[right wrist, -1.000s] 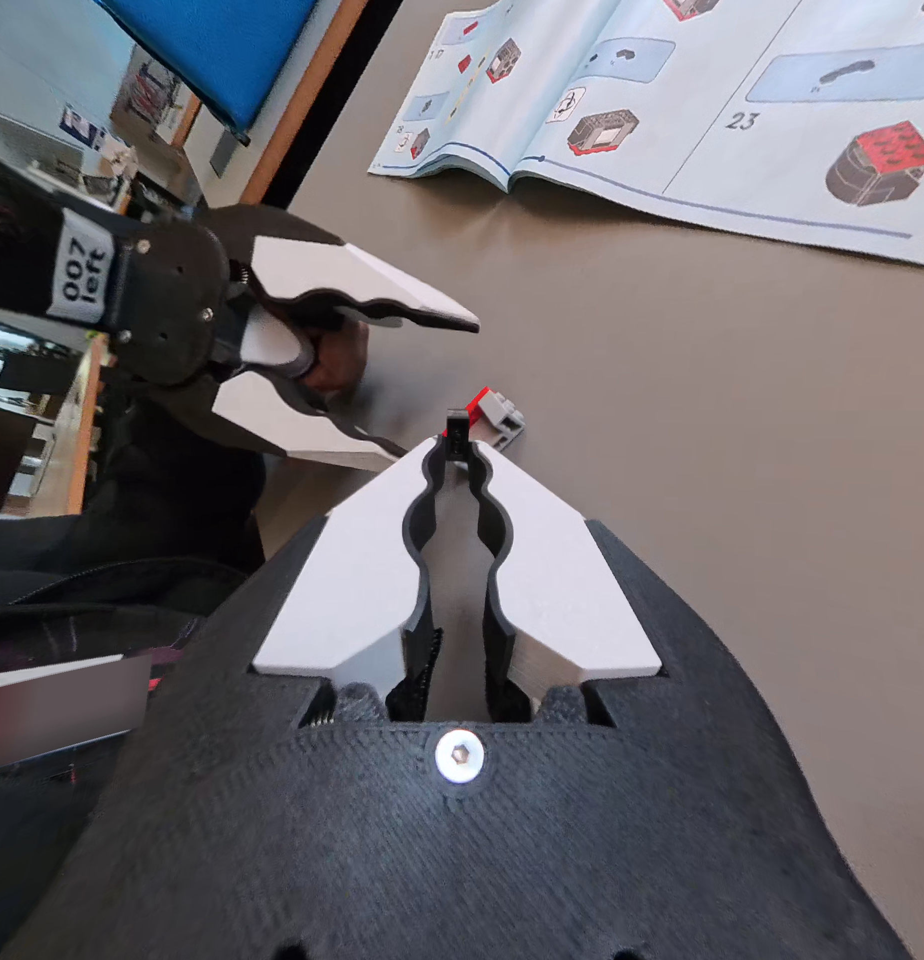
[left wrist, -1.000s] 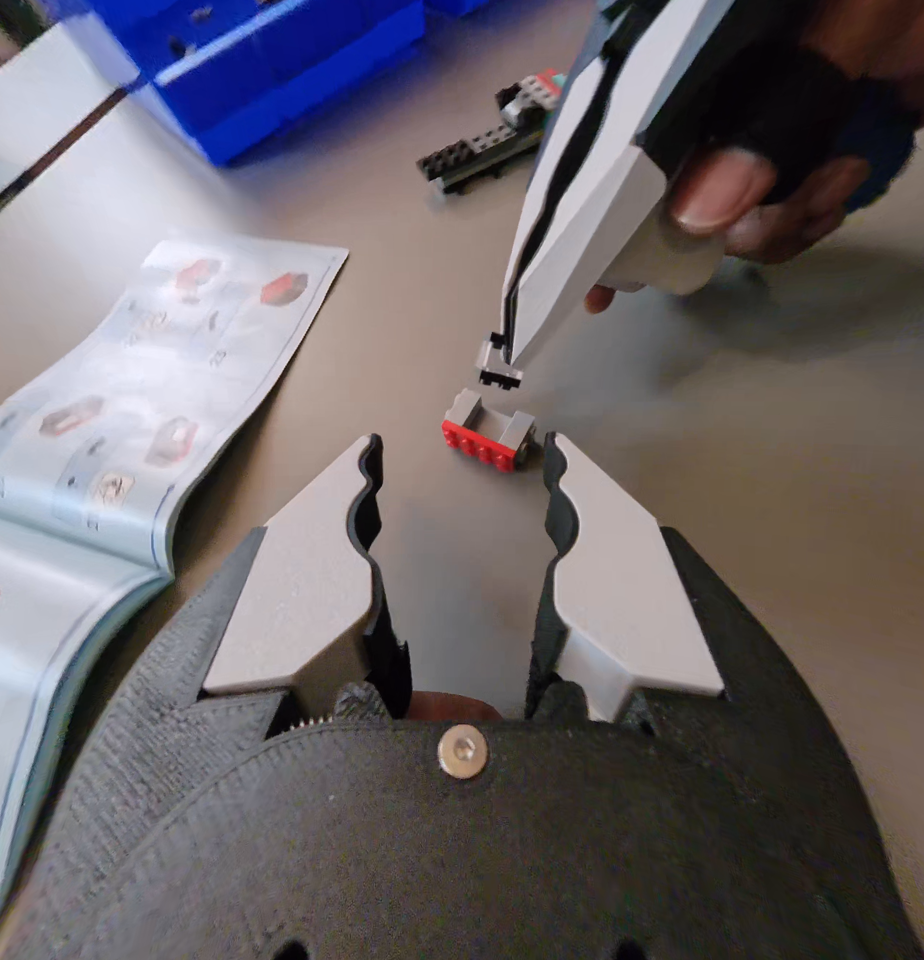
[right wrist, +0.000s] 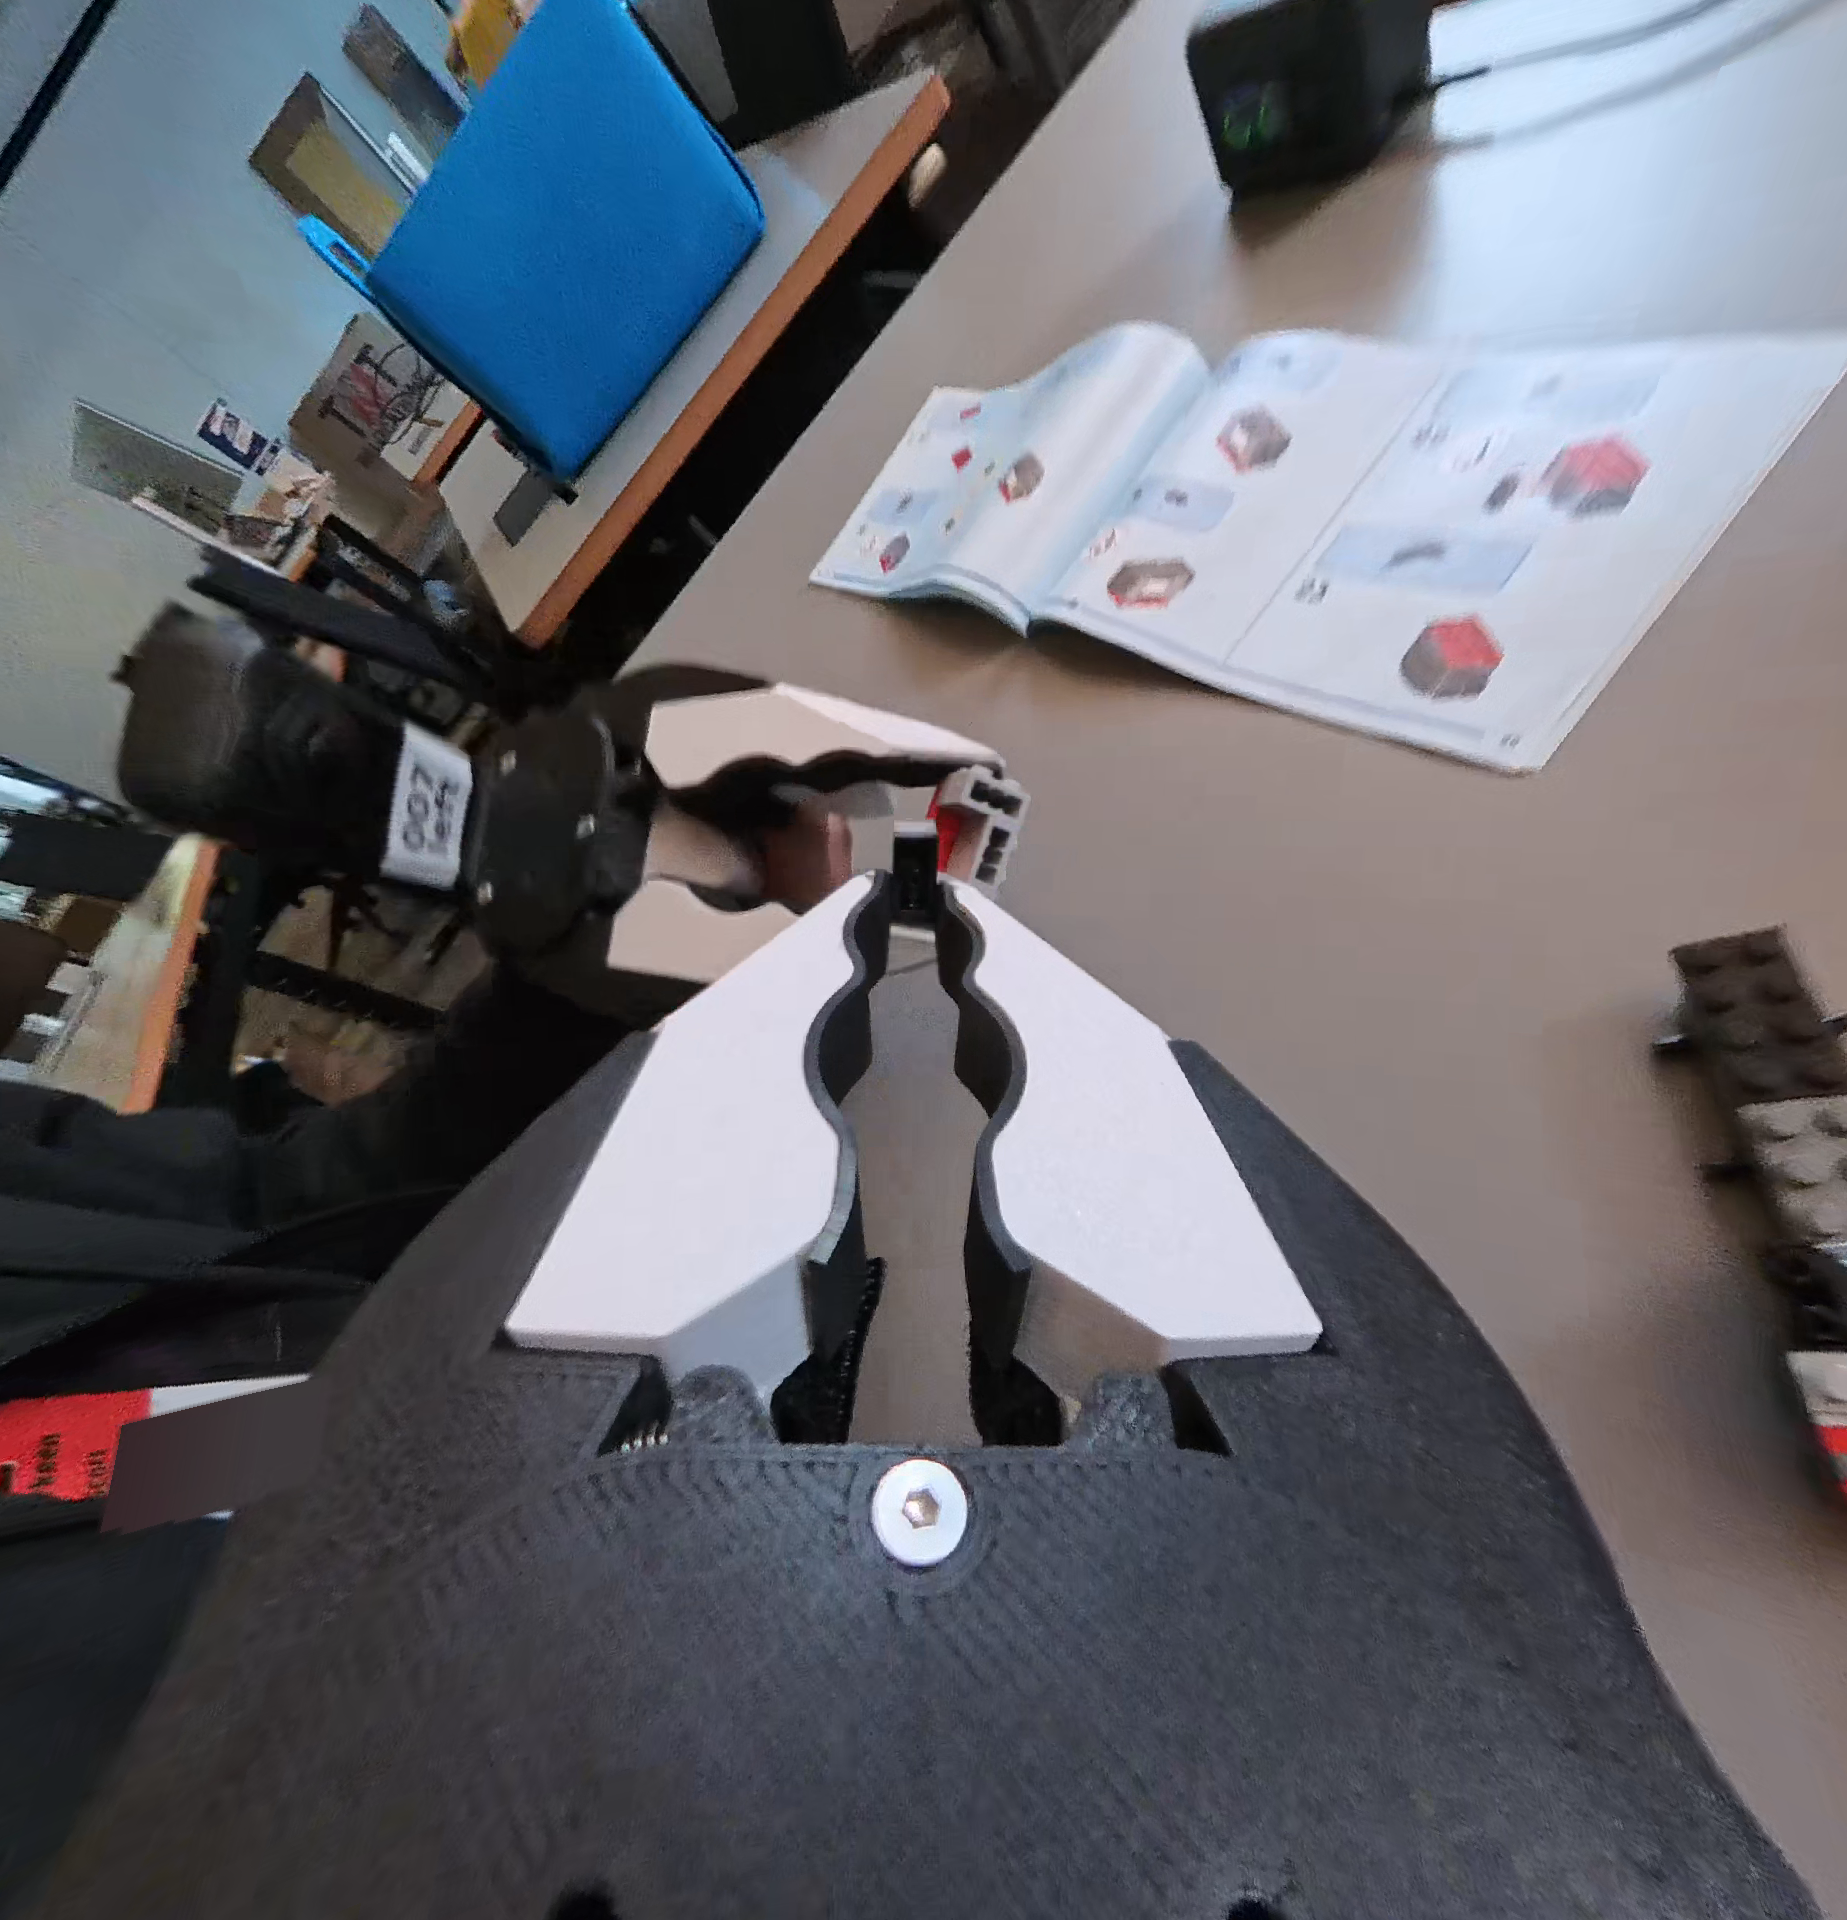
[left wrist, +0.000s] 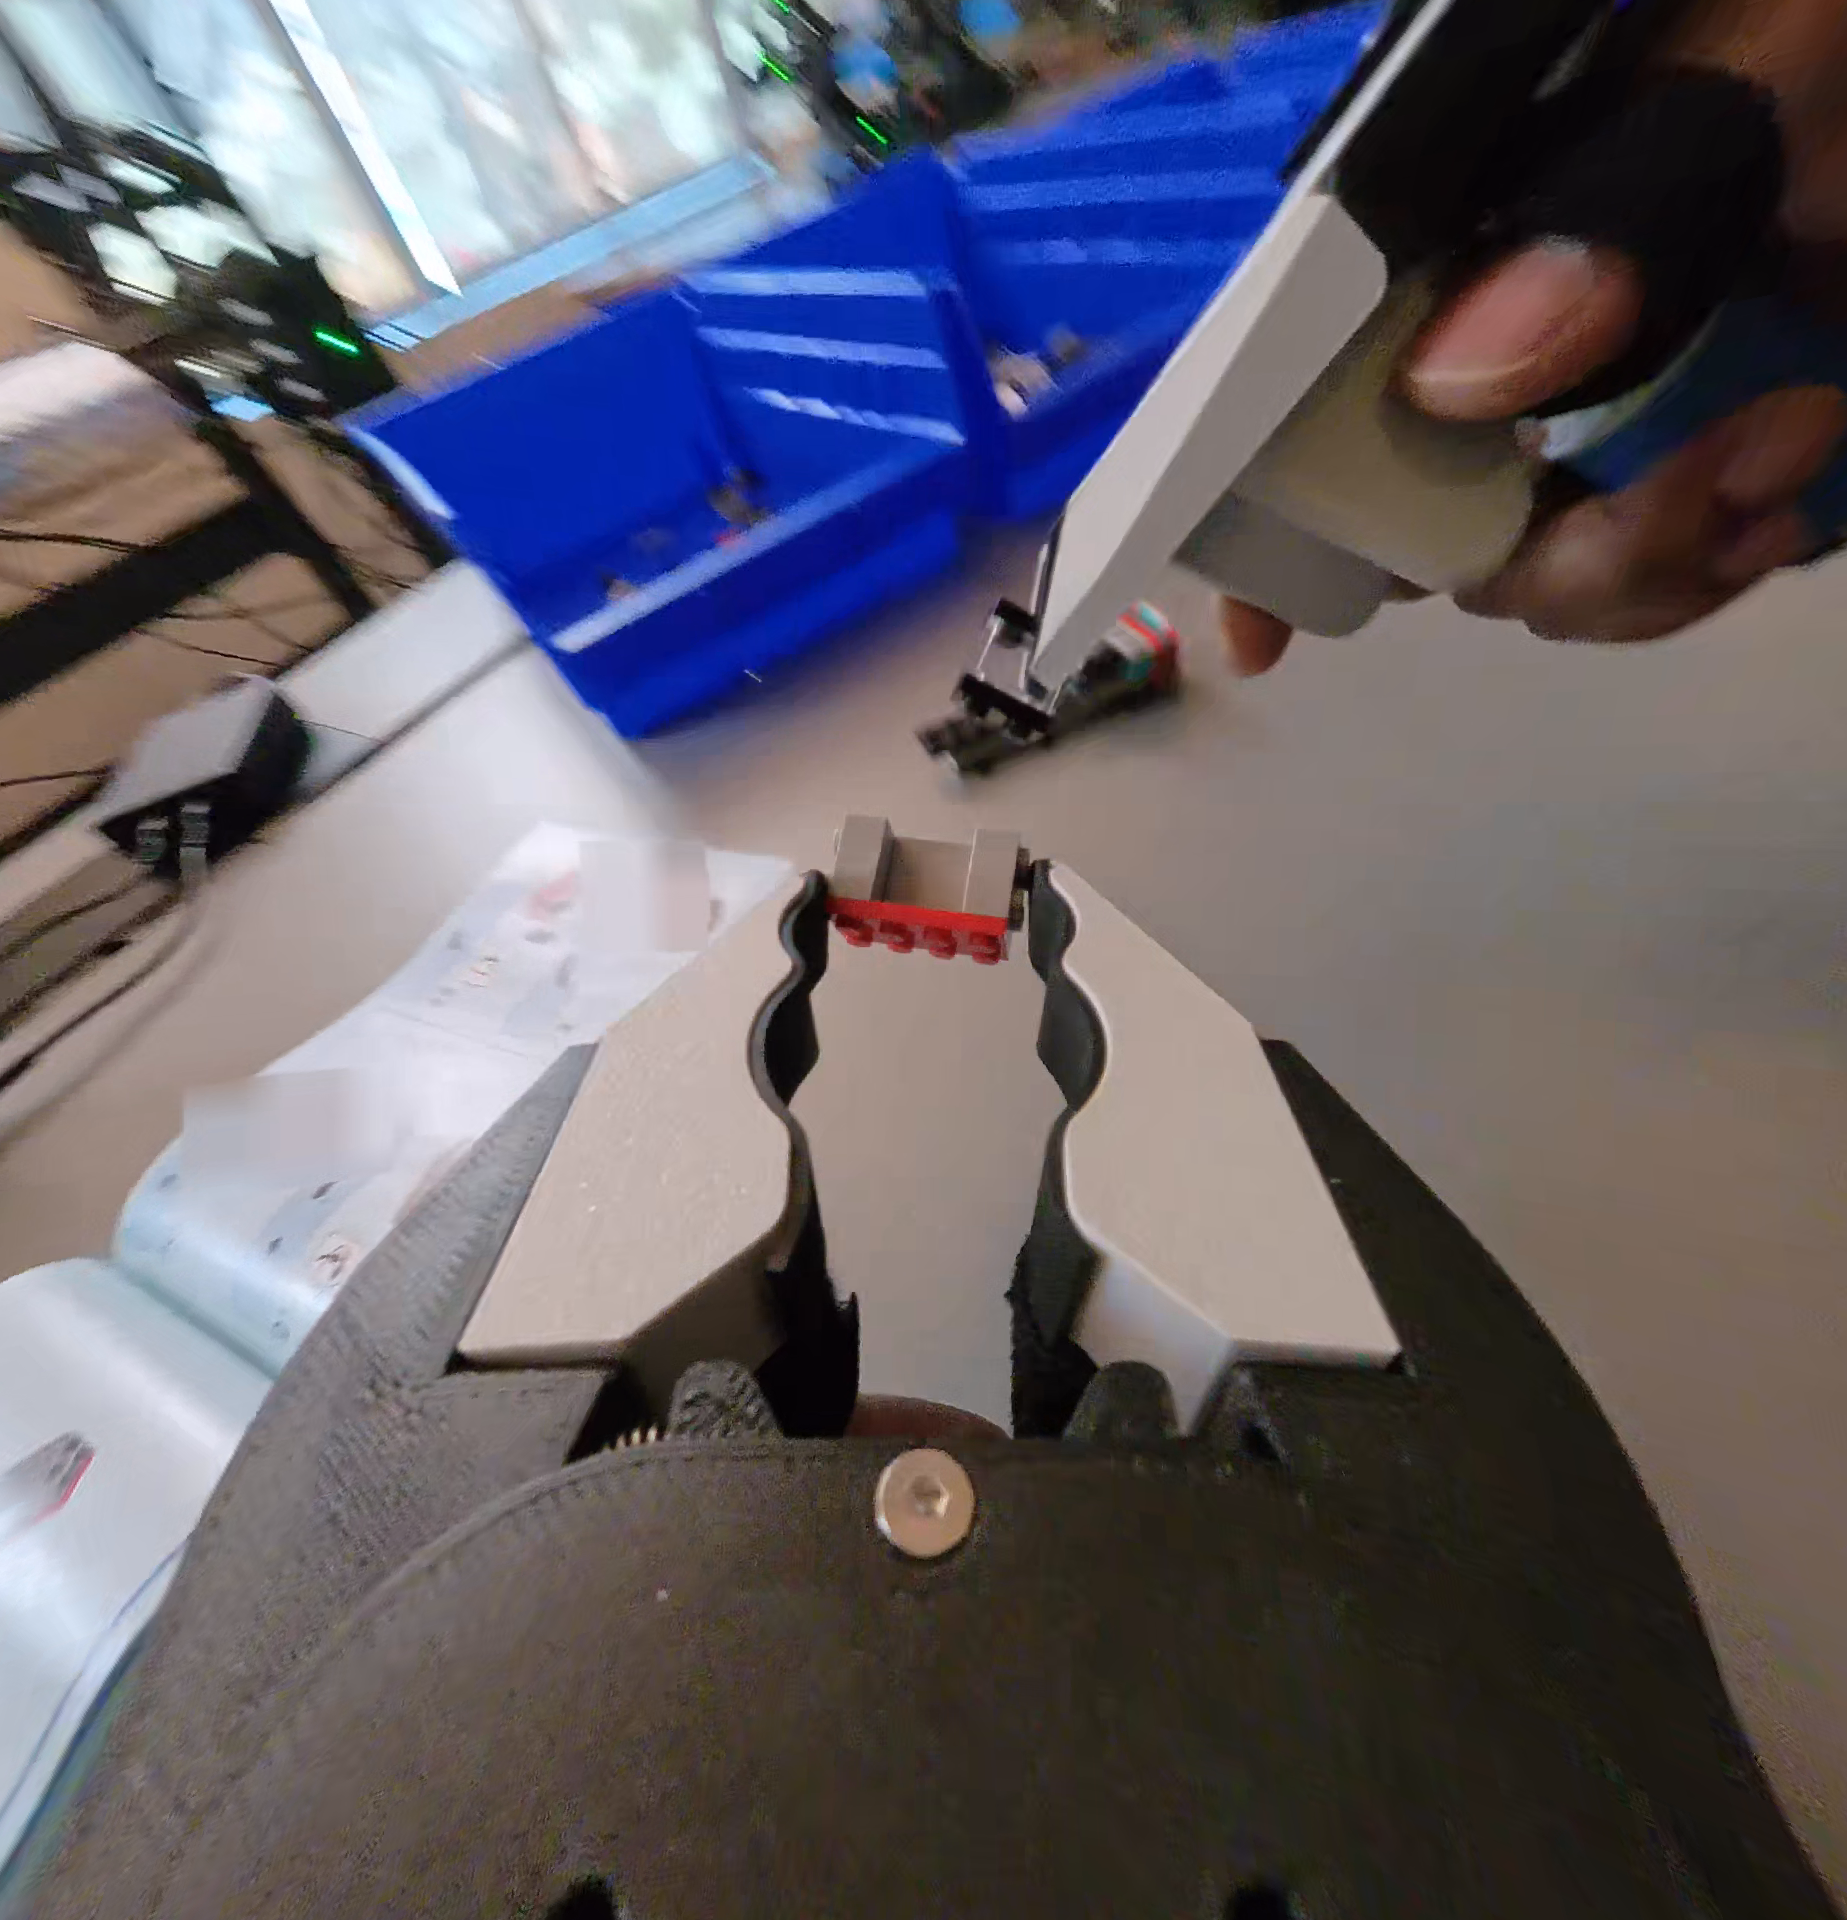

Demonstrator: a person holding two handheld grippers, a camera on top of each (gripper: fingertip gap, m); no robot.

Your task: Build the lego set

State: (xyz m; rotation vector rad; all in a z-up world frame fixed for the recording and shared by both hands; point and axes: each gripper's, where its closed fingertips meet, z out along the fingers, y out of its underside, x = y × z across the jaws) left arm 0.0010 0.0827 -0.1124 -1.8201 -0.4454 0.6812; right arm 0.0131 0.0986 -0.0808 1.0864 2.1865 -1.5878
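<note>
My left gripper [left wrist: 924,909] is shut on a small red and grey lego assembly [left wrist: 924,899] and holds it lifted off the table. It also shows in the right wrist view [right wrist: 976,821], held by the left gripper [right wrist: 898,800]. My right gripper [right wrist: 911,894] is shut on a small black and grey piece [right wrist: 911,868], close beside the assembly. In the left wrist view the right gripper [left wrist: 1023,649] shows at upper right with that piece [left wrist: 1007,644] at its tip.
A long dark lego build [left wrist: 1044,701] lies on the grey table [left wrist: 1418,987]; it also shows in the right wrist view [right wrist: 1792,1143]. An open instruction booklet [right wrist: 1334,540] lies beyond. Blue bins [left wrist: 794,447] stand at the back. A black device [right wrist: 1303,94] sits far off. My hands' fingertips stand some 4 centimeters from each other.
My left gripper has closed on the red and grey assembly and lifted it off the table. My right gripper still holds the small piece and has risen with it.
</note>
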